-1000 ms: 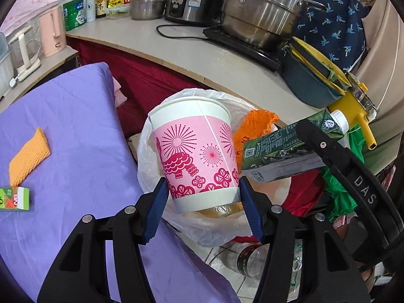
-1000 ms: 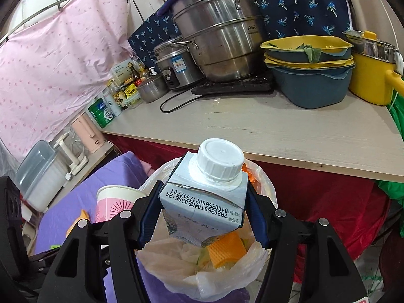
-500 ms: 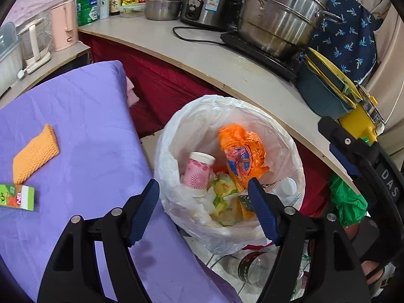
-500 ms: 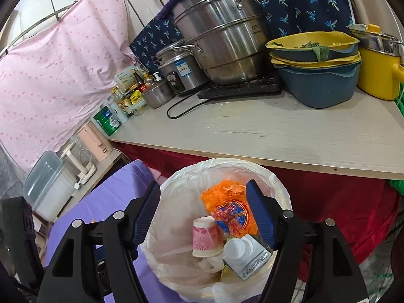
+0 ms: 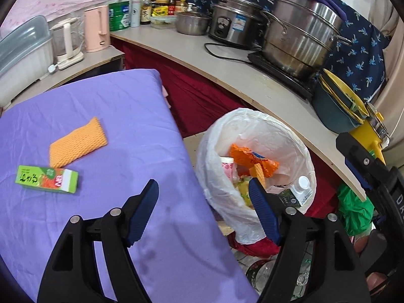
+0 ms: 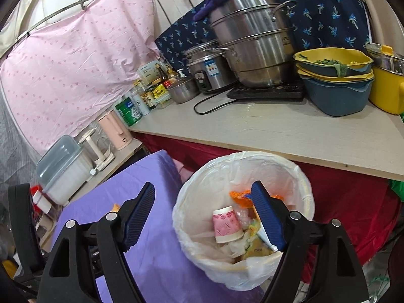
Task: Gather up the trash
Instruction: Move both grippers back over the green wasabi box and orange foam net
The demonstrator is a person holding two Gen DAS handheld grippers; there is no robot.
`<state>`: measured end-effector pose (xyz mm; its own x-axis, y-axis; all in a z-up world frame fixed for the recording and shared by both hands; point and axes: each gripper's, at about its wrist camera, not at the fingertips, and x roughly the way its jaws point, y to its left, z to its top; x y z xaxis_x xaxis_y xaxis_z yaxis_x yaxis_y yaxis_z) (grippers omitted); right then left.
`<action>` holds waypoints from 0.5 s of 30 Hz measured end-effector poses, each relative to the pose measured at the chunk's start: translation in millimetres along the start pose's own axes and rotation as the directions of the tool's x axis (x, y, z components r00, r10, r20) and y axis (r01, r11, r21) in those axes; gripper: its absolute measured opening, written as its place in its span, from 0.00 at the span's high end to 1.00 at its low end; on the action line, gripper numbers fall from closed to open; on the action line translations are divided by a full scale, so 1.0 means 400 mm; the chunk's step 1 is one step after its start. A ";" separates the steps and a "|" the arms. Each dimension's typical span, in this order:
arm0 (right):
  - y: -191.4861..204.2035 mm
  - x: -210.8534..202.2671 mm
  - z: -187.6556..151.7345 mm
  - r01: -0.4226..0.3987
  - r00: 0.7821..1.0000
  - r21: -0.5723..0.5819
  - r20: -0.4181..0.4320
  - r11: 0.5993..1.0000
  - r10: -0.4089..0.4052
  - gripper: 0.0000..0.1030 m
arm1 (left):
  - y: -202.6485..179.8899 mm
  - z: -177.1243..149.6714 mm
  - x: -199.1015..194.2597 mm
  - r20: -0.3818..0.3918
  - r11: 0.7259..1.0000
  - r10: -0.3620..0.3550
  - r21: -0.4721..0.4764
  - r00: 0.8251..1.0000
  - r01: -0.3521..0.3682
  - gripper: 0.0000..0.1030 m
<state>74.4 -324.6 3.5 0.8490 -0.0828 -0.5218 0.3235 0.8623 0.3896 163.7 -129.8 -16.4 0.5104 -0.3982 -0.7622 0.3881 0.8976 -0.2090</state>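
A bin lined with a white bag [image 5: 293, 149] [image 6: 300, 176] stands beside the purple table [image 5: 121, 116]. In it lie a pink paper cup [image 6: 224, 224] [image 5: 227, 168], a milk carton with a white cap [image 5: 294, 194], and an orange wrapper [image 5: 252, 155]. On the table lie an orange foam sleeve [image 5: 78, 145] and a green juice box [image 5: 46, 179]. My left gripper [image 5: 203, 210] is open and empty over the table's edge. My right gripper [image 6: 202, 216] is open and empty above the bin's left rim.
A counter [image 6: 277, 128] behind the bin holds a steel steamer pot [image 6: 255, 38], a rice cooker [image 5: 234, 25], stacked bowls [image 6: 335, 85], a yellow pot and bottles. A pink kettle [image 5: 97, 29] stands at far left. Plastic bottles [image 5: 267, 270] lie on the floor.
Both grippers opened and dropped the pink cup and the milk carton into the bin. The left gripper then swung left, toward the table.
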 end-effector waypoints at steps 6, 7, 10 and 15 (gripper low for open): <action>0.073 -0.004 -0.033 -0.038 0.999 -0.042 -0.026 0.998 0.037 0.27 | 0.069 -0.015 -0.052 0.025 0.998 0.048 -0.039 0.999 -0.047 0.32; 0.089 -0.003 -0.040 -0.048 0.998 -0.047 -0.032 0.998 0.047 0.27 | 0.086 -0.019 -0.063 0.029 0.997 0.060 -0.050 0.998 -0.058 0.32; 0.129 0.002 -0.056 -0.067 0.997 -0.069 -0.048 0.995 0.064 0.27 | 0.127 -0.029 -0.082 0.030 0.993 0.079 -0.087 0.996 -0.076 0.32; 0.198 0.019 -0.092 -0.101 0.992 -0.104 -0.085 0.990 0.092 0.27 | 0.215 -0.054 -0.111 0.018 0.978 0.126 -0.169 0.992 -0.121 0.32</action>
<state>91.0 -238.5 2.5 0.8366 0.0397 -0.5464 0.1914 0.9133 0.3595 157.8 -30.8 -14.0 0.5689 -0.2854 -0.7713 0.1885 0.9581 -0.2155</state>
